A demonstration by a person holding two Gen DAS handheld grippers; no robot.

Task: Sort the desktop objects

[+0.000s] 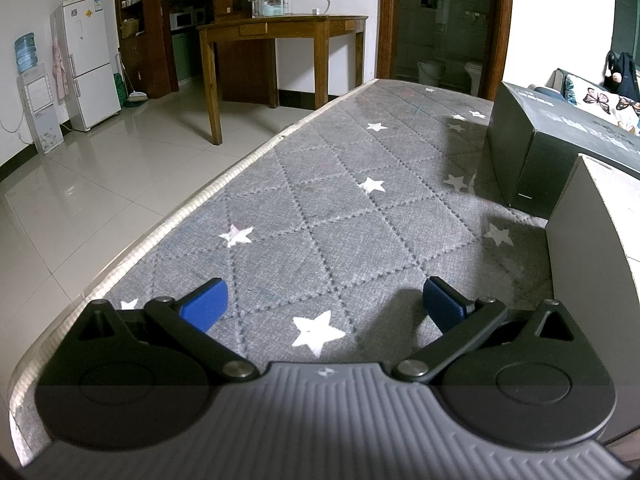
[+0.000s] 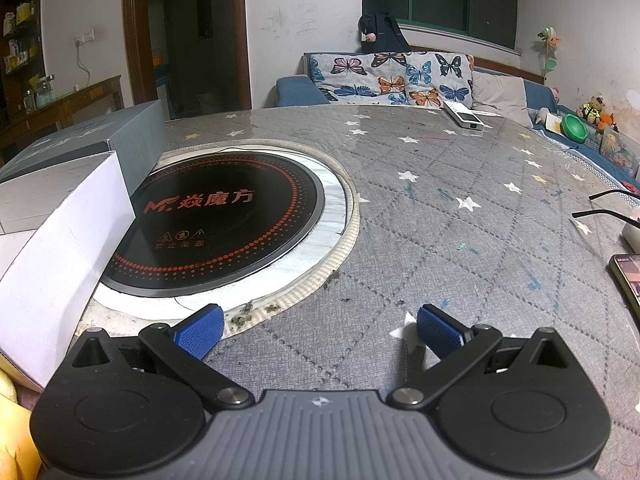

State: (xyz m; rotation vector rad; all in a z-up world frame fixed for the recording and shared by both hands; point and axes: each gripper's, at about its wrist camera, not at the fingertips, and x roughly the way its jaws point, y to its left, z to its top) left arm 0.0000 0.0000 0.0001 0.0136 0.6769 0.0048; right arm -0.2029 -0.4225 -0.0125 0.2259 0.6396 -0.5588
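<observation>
- A round table (image 2: 440,216) carries everything, covered by a grey quilted cloth (image 1: 328,216) with white stars.
- A black induction cooktop (image 2: 224,220) sits recessed at the centre.
- On the cloth lie a dark box (image 1: 536,148), a white box (image 2: 60,232), a phone (image 2: 628,284) and a small white device (image 2: 464,117).

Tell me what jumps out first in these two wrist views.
The black induction cooktop with red lettering, sunk into the star-patterned grey tablecloth, dominates the right wrist view, with a white box at its left. Both the left gripper and right gripper are open and empty.
</observation>
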